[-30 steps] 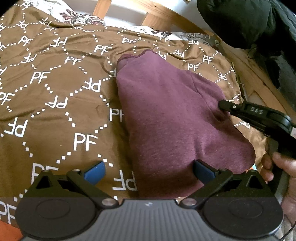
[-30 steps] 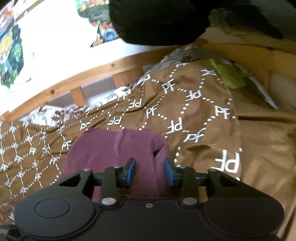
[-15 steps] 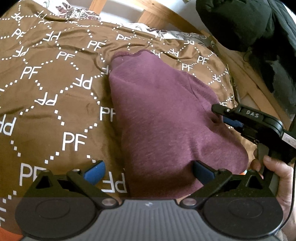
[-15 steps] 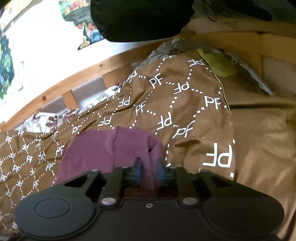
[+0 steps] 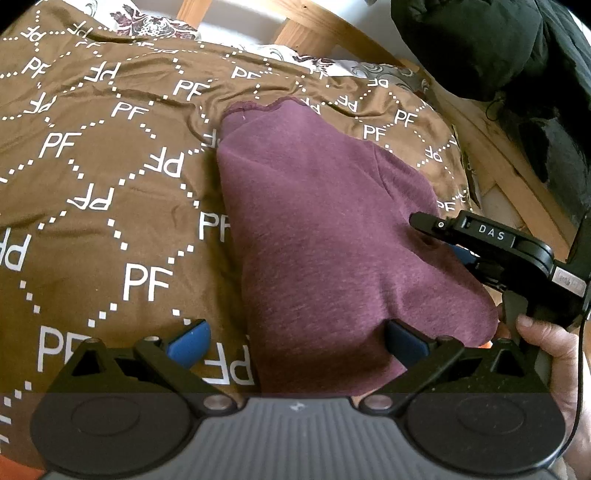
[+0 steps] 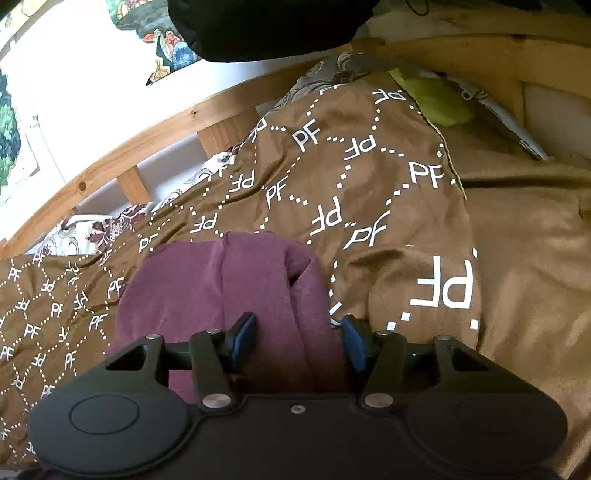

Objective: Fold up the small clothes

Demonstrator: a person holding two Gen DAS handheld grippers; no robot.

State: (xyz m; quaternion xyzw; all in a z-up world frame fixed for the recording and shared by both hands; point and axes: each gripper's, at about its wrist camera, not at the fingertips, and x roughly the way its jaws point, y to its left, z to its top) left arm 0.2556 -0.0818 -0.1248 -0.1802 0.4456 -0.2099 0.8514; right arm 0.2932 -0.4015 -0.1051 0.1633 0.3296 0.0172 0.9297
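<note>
A folded maroon garment (image 5: 325, 229) lies on a brown bedspread (image 5: 92, 192) printed with white "PF" letters. My left gripper (image 5: 295, 341) is open just above the garment's near edge, its blue pads on either side. My right gripper (image 6: 299, 338) is open over the garment's right edge (image 6: 236, 295), a fold of cloth lying between its blue pads. In the left wrist view the right gripper (image 5: 436, 230) comes in from the right, its tip resting on the cloth, held by a hand (image 5: 546, 347).
A wooden bed frame (image 6: 147, 147) runs along the far side. Dark clothing (image 5: 498, 48) hangs at the upper right. A floral sheet (image 5: 147, 26) and a lime-green item (image 6: 436, 99) lie near the bed's edge.
My right gripper closed on the garment's edge half a second ago and has now opened again. My left gripper has stayed open and shifted slightly over the garment.
</note>
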